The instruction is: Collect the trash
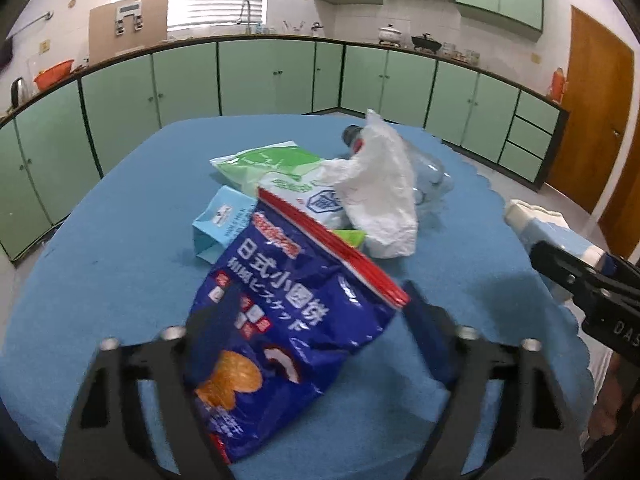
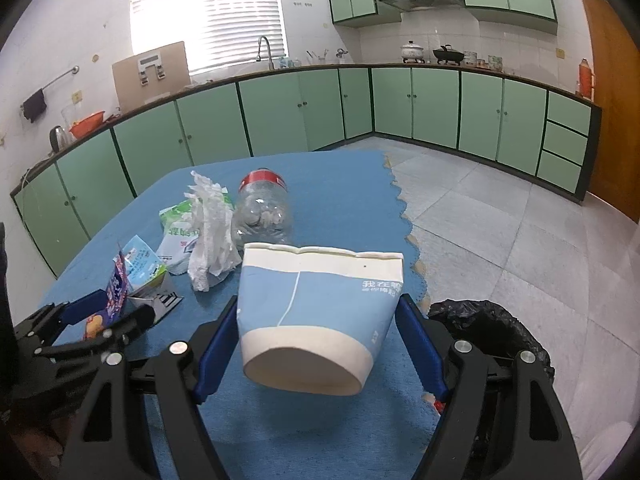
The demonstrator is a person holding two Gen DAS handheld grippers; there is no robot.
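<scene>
Right wrist view shows your right gripper [image 2: 318, 340] pinching the paper cup [image 2: 316, 316] near the surface's right edge, beside the bin bag [image 2: 492, 324], while your left gripper [image 1: 304, 344] clamps the snack bag [image 1: 280, 320], both lifted for dropping.

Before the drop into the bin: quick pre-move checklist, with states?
1. Right gripper shut on cup: ok, both pads against its sides, cup squashed.
2. Left gripper shut on snack bag: ok, bag lifted.
3. Bin bag reachable: ok, just right of the table edge.
4. Bin mouth open: cannot tell, only crumpled black plastic shows.
5. Grippers apart: ok.
6. Remaining trash: not ok, bottle, tissue, carton, green packs on the table.
</scene>
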